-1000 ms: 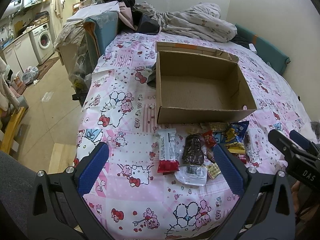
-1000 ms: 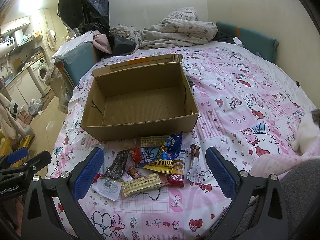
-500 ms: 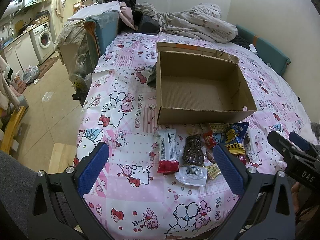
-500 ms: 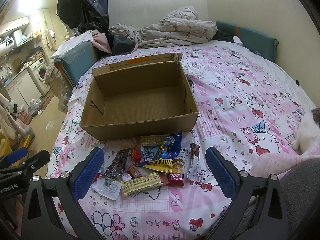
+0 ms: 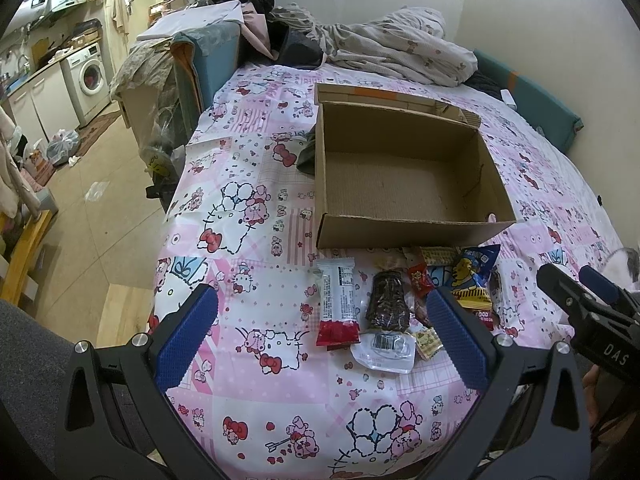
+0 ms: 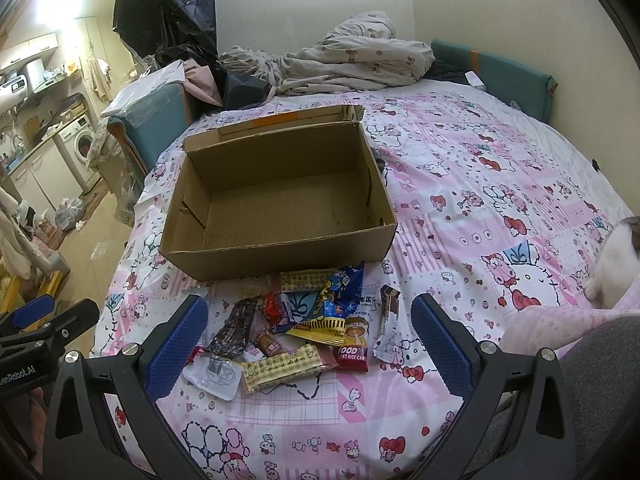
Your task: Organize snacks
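An empty open cardboard box point(image 5: 400, 176) point(image 6: 280, 196) sits on the pink cartoon-print bedspread. A pile of snack packets point(image 6: 304, 324) lies in front of it, with a white-and-red bar point(image 5: 337, 304), a dark chocolate packet point(image 5: 387, 300), a blue chip bag point(image 6: 340, 292) and a beige wafer bar point(image 6: 284, 366). My left gripper point(image 5: 324, 344) is open, hovering above the near-left side of the pile. My right gripper point(image 6: 308, 348) is open, hovering above the pile's near edge. Both are empty.
Crumpled bedding point(image 6: 352, 60) and a teal headboard cushion point(image 6: 508, 72) lie behind the box. The bed's left edge drops to a tiled floor point(image 5: 92, 208) with a washing machine point(image 5: 92, 76). A white-and-grey cat point(image 6: 616, 264) sits at the right.
Both grippers have stayed almost still, with only a slight drift of view. Nothing was picked up or moved.
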